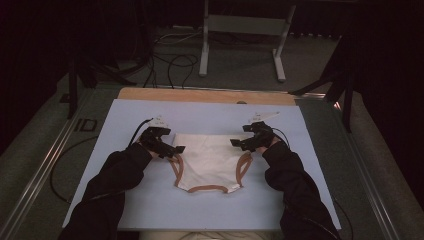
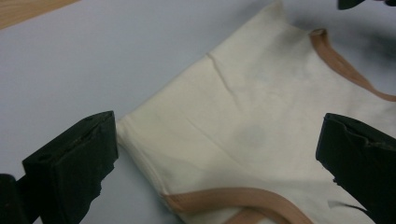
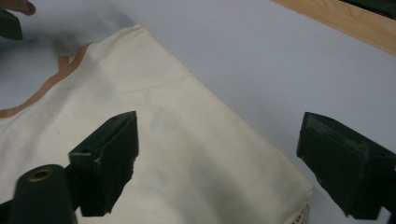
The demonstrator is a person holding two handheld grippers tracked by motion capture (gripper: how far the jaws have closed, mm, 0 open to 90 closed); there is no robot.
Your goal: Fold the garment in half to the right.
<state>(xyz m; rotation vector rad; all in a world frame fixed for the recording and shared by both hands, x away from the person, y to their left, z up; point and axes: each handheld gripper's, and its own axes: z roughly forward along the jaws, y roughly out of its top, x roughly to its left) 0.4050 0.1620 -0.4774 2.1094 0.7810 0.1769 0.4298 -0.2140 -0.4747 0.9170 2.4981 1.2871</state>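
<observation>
A cream garment with tan trim (image 1: 209,161) is laid flat on the pale blue mat (image 1: 125,200) covering the table (image 1: 200,95). The left gripper (image 1: 176,149) is held over the garment's upper left corner, the right gripper (image 1: 235,142) over its upper right corner. Both pairs of jaws are spread wide above the cloth, and nothing is pinched between them.

A pale blue mat (image 1: 150,200) covers the table (image 1: 200,95) (wooden far edge exposed); a metal stand (image 1: 240,30) occupies the floor beyond.
</observation>
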